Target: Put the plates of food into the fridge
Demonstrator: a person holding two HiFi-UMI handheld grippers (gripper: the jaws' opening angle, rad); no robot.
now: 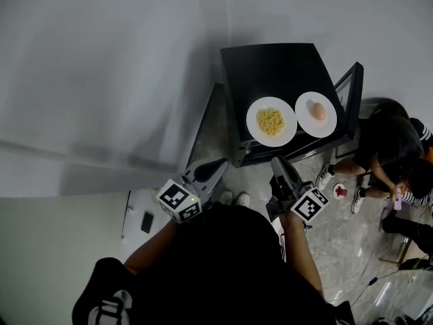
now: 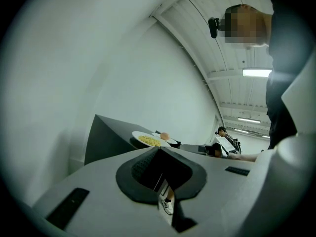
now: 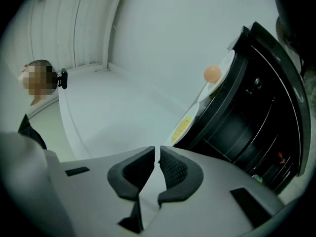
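Note:
Two white plates stand on top of a small black fridge (image 1: 270,70). One plate carries yellow food (image 1: 271,122), the other a pale orange round piece (image 1: 316,114). The fridge door (image 1: 352,90) hangs open at the right. My left gripper (image 1: 220,164) is shut and empty, in front of the fridge's left corner. Also shut and empty, my right gripper (image 1: 277,162) hovers just below the yellow-food plate. In the left gripper view the yellow-food plate (image 2: 148,140) lies beyond the shut left gripper (image 2: 158,150). The right gripper (image 3: 158,152) looks towards the yellow-food plate (image 3: 182,127) and the open fridge's dark inside (image 3: 247,127).
A person (image 1: 392,151) sits on the floor to the right of the open door. By that person's feet a small white dish (image 1: 339,191) with something red lies on the floor. A dark phone (image 1: 147,222) rests on a white surface at the lower left. A grey wall stands behind the fridge.

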